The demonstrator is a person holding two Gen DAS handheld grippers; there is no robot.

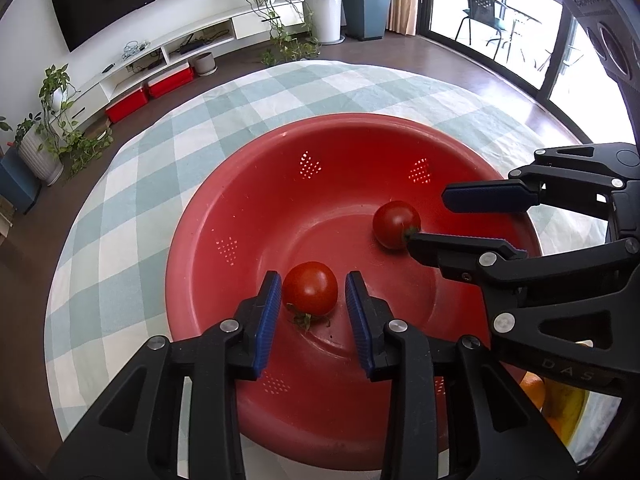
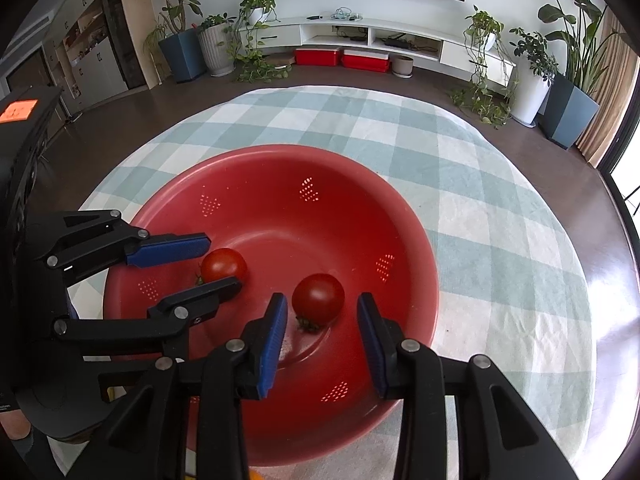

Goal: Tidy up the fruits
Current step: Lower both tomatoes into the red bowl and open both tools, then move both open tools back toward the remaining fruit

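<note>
Left gripper point(image 1: 312, 304): your jaws are spread, one on each side of a tomato point(image 1: 310, 289); the left finger looks close to or touching the fruit, a clear gap shows on the right.
Right gripper point(image 2: 322, 320): your jaws are spread around the other tomato point(image 2: 318, 298), gaps showing on both sides.
Left tomato: sits on the floor of the red bowl point(image 1: 248, 208), its green stem end turned toward your left gripper.
Right tomato: sits on the bowl floor, right of the first and apart from it, stem end toward your right gripper.
Bowl: red, round, with patches of small holes in its wall; it stands on the desk point(image 2: 500, 240).
Desk: covered with a pale green and white checked cloth.
Near right of bowl: orange and yellow fruit point(image 1: 560, 400) shows in the left wrist view, mostly hidden behind your right gripper; I cannot tell what it rests in.
</note>
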